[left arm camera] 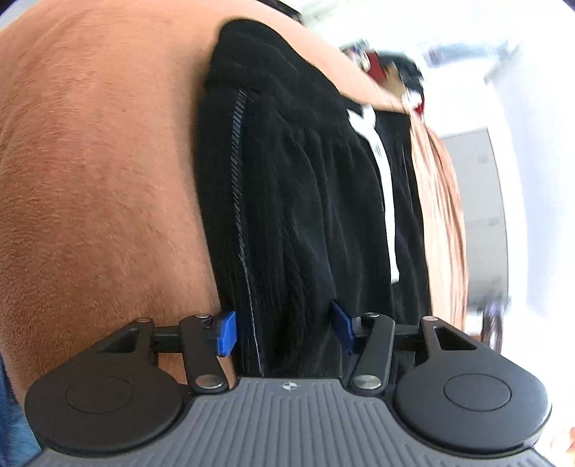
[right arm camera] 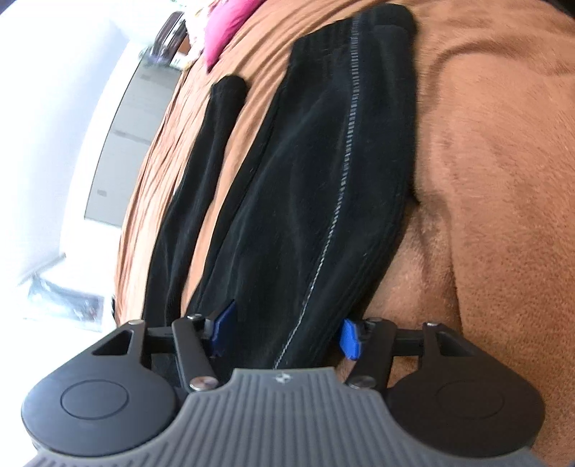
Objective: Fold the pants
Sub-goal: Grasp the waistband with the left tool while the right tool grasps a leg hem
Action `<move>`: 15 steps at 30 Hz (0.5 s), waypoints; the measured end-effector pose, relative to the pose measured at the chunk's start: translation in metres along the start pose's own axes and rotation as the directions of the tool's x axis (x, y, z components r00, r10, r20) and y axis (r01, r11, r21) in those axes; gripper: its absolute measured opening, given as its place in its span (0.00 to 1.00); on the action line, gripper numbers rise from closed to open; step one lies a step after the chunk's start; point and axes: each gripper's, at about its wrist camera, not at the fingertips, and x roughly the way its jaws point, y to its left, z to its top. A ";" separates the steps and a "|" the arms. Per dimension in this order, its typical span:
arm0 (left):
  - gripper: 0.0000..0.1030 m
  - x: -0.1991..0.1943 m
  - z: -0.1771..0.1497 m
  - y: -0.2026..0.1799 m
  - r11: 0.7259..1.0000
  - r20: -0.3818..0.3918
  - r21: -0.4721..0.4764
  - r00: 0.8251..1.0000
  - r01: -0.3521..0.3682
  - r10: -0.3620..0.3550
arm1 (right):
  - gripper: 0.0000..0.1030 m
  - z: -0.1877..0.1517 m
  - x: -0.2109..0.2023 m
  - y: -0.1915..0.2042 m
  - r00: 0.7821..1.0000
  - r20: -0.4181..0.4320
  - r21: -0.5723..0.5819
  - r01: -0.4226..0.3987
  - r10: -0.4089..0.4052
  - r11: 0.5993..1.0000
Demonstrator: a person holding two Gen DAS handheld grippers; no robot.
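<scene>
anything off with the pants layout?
Yes. In the right wrist view, one leg of the black pants lies apart from the rest, brown blanket showing between, so the fold is not stacked.

Bright blown-out background, motion blur, fisheye-warped edges

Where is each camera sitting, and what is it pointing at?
Left wrist: rides on the left gripper, looking forward along its blue fingers over the black pants.
Right wrist: rides on the right gripper, looking along the pants' stitched seam; a pink pillow lies far off.
Both show the pants on the brown blanket; no hand shows.
</scene>
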 end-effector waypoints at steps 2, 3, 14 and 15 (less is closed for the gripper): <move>0.59 0.005 0.001 -0.001 1.000 -0.008 0.005 1.000 -0.014 0.014 | 0.50 0.001 0.000 -0.005 1.000 0.009 0.032 -0.007 0.006 0.999; 0.53 0.006 0.002 -0.003 0.999 -0.009 0.019 1.000 -0.026 0.026 | 0.44 0.002 0.000 -0.006 1.000 0.012 0.035 -0.001 0.000 0.999; 0.25 -0.013 -0.005 -0.019 0.992 0.006 0.112 0.998 -0.056 0.055 | 0.11 0.004 -0.012 0.006 0.999 0.040 -0.009 -0.005 0.006 1.000; 0.25 -0.015 -0.004 -0.018 0.993 0.000 0.107 0.999 -0.052 0.052 | 0.11 0.003 -0.013 0.007 0.999 0.040 -0.010 -0.004 0.005 1.000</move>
